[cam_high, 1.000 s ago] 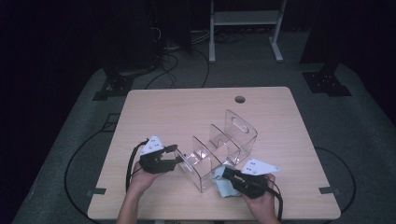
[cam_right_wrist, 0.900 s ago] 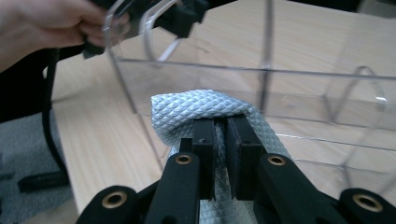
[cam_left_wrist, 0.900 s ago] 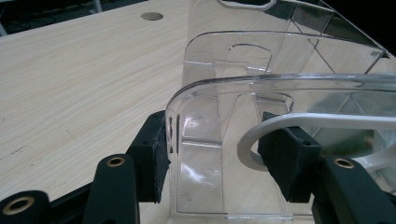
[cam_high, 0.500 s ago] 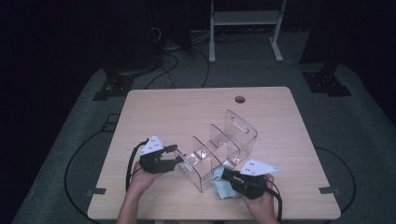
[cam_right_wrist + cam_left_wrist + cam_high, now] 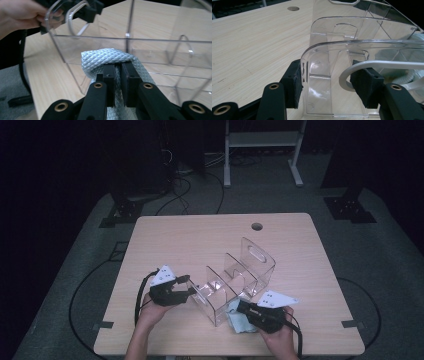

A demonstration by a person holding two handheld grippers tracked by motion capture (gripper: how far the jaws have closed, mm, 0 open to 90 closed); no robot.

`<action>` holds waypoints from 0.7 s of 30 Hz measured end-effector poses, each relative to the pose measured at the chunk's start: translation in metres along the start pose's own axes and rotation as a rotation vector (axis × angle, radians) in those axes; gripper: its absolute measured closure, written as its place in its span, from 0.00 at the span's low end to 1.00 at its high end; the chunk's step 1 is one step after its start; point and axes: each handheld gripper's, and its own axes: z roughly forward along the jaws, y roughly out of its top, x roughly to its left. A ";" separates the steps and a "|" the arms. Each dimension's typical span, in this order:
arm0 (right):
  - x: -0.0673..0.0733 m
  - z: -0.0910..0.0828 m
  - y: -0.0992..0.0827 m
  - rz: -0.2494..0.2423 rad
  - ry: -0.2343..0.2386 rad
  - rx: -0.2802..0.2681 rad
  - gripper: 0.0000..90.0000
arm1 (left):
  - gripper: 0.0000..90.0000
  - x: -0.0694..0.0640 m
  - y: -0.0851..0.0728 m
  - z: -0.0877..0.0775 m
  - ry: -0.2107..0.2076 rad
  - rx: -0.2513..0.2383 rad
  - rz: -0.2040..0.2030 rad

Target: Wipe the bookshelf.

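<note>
a pale wooden table (image 5: 200, 240) in a dark room — the clear organizer (image 5: 235, 280) stands on it; left gripper (image 5: 187, 287) clamps its end wall, right gripper (image 5: 240, 307) pinches a blue-grey cloth (image 5: 239, 322) against its near side.

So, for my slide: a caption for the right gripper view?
Right gripper pinches a grey cloth against the clear organiser.
</note>
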 end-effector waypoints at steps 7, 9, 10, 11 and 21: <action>-0.014 -0.009 0.002 0.028 -0.037 -0.026 0.92 | 0.50 0.000 0.000 0.001 -0.003 0.001 0.001; -0.011 -0.008 0.002 0.028 -0.035 -0.025 0.92 | 0.50 -0.001 0.000 0.001 -0.002 0.001 0.000; -0.009 -0.006 0.002 0.028 -0.024 -0.022 0.92 | 0.50 -0.001 0.000 0.000 -0.002 0.000 -0.001; -0.006 -0.004 0.002 0.027 -0.013 -0.023 0.92 | 0.50 0.000 0.000 0.000 -0.002 0.000 0.001; -0.008 -0.006 0.004 0.009 -0.010 -0.022 0.92 | 0.50 -0.001 0.000 0.001 -0.003 0.001 0.000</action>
